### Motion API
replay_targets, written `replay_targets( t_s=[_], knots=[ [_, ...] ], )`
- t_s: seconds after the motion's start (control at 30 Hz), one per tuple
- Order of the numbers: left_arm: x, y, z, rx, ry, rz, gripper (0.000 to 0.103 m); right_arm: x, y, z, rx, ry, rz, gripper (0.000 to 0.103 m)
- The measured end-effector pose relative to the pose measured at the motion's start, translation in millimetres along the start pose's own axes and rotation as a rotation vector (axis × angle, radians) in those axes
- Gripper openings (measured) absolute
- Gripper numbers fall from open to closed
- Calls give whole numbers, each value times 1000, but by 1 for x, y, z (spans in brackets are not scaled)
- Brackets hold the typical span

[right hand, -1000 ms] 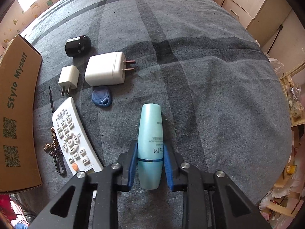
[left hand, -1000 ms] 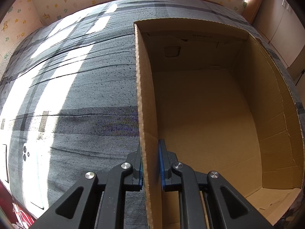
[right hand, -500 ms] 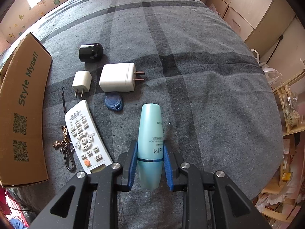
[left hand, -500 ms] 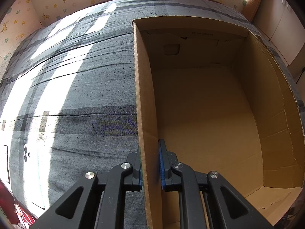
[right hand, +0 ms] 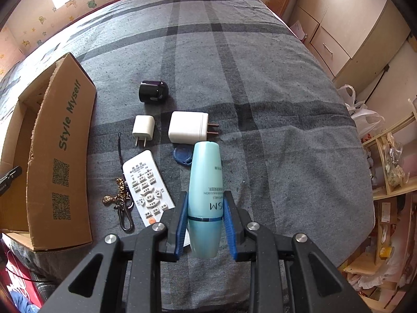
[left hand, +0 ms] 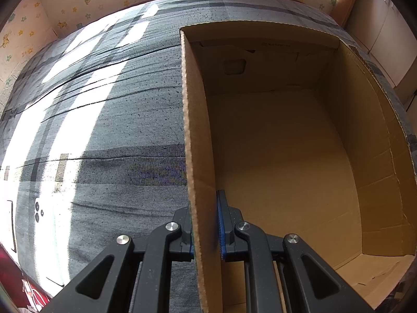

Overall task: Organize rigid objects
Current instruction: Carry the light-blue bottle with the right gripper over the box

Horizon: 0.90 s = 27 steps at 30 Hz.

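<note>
The cardboard box (left hand: 286, 156) wall is clamped in the left gripper (left hand: 204, 224) jaws for steadiness; the teal bottle (right hand: 206, 195) is clamped in the right gripper (right hand: 206, 224) jaws, apparently for boxing.

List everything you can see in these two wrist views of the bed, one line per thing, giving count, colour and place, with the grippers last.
Cardboard box: one, brown, open on the bed, nothing visible inside.
Bottle: one, light blue, clamped in the right gripper above the bed.
Large charger: one, white, beyond the bottle's tip.
Small charger: one, white, left of the large charger.
Black cylinder: one, black, beyond the chargers.
Remote control: one, white with an orange button, beside the box.
Key fob: one, blue, partly behind the bottle.
Keychain: one, gold charms with a black strap, between remote and box.
Bedspread: one, grey plaid, under everything.
Left gripper: one, black with blue pads, shut on the box wall.
Right gripper: one, black with blue pads, holding the bottle.
</note>
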<state>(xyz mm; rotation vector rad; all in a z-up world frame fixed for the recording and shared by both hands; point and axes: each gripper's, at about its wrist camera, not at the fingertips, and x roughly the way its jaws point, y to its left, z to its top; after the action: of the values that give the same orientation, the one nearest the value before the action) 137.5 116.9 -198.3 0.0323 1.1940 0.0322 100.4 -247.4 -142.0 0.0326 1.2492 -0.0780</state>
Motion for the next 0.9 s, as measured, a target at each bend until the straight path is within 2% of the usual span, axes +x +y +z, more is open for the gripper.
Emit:
replay_targets(
  t_s=[0.37,0.9],
  knots=[
    [0,-3,2,8,3,7,13,-35,26,21,-61,-64,26,27],
    [-1,3,2,-8,5,-11,13,-65,88,48,-172,-131,94,27]
  ],
)
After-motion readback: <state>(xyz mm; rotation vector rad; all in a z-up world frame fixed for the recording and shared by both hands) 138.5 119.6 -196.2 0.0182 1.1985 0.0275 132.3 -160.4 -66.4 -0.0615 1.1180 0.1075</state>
